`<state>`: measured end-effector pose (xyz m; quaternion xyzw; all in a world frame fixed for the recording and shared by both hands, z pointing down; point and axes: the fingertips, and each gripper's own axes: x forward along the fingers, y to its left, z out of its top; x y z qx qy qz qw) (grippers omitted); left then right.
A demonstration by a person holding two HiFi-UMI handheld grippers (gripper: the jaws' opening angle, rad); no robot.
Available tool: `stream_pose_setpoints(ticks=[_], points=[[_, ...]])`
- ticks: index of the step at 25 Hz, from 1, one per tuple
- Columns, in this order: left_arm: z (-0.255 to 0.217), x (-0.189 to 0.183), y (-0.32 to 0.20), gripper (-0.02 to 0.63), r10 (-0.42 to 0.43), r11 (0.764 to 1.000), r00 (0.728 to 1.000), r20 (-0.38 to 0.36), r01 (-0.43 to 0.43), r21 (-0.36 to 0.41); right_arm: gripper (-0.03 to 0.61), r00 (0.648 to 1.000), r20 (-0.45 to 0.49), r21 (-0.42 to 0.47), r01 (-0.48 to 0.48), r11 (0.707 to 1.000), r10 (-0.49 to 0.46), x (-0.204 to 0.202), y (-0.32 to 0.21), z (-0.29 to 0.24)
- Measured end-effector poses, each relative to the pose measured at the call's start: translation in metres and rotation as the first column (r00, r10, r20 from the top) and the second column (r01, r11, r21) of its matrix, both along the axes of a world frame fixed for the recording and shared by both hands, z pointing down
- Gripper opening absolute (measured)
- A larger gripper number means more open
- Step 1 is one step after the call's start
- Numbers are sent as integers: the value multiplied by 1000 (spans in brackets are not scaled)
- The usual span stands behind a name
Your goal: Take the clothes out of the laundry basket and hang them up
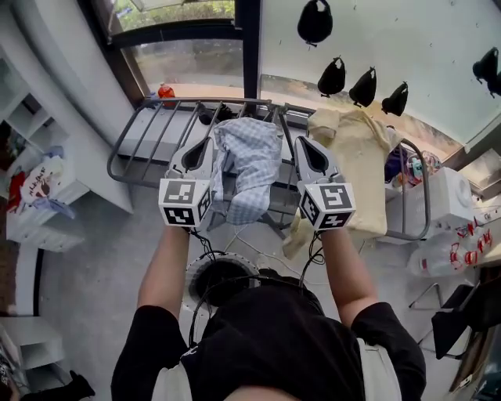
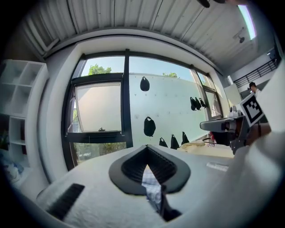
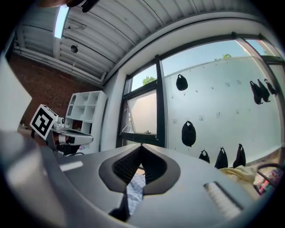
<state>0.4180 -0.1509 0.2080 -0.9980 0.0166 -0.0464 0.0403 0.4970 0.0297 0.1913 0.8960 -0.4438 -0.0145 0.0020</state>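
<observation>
Checked garment [image 1: 249, 168]: blue-and-white cloth held up between the two grippers, hanging bunched above the middle of the drying rack [image 1: 149, 137]; its lower edge hangs in front of the rack's bars; its full shape and kind cannot be made out.
Left gripper [image 1: 197, 155]: at the cloth's left edge; in the left gripper view its fingers [image 2: 133, 167] are pressed together on a strip of the checked cloth, which runs down out of the pinch.
Right gripper [image 1: 313, 157]: at the cloth's right edge, level with the left one; in the right gripper view its fingers [image 3: 127, 164] are likewise closed on a fold of the same cloth.
Laundry basket [image 1: 215, 278]: round, pale rim, dark inside, on the floor just below the arms; largely hidden by the person's torso and by cables; its contents cannot be seen.
Cream garment [image 1: 356, 157]: draped over the rack's right part, just beside the right gripper; its lower end hangs below the bars.
Drying rack: grey metal; its middle is covered by the cloth and grippers.
Black bags [image 1: 315, 21]: hung on the pale wall beyond the rack; one is cut off at the right edge.
White shelves [image 1: 39, 180]: at the left; items on them too small to name.
</observation>
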Motion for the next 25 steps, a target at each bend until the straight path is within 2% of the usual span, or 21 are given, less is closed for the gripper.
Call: stream_pose_setpoints(ticks=[5,10,15,20,25], points=[[-9,-47,38,8,-1,999,1000,-24,0,-42,11,995,6,13,-95,995,95,-51,40,-8],[3,-81,74,8,33,996,999,2,-33,-82,11,992,54,-6,-110,994,110,-94,65,14],[8,-97,93,8,64,996,998,8,-64,-56,11,992,54,-5,-117,993,117,-115,77,13],[4,-105,101,8,76,991,997,-9,-76,-113,12,994,53,3,-100,995,99,-125,81,10],[1,-111,106,8,73,993,997,-7,-73,-90,12,994,50,5,-98,995,98,-131,81,11]])
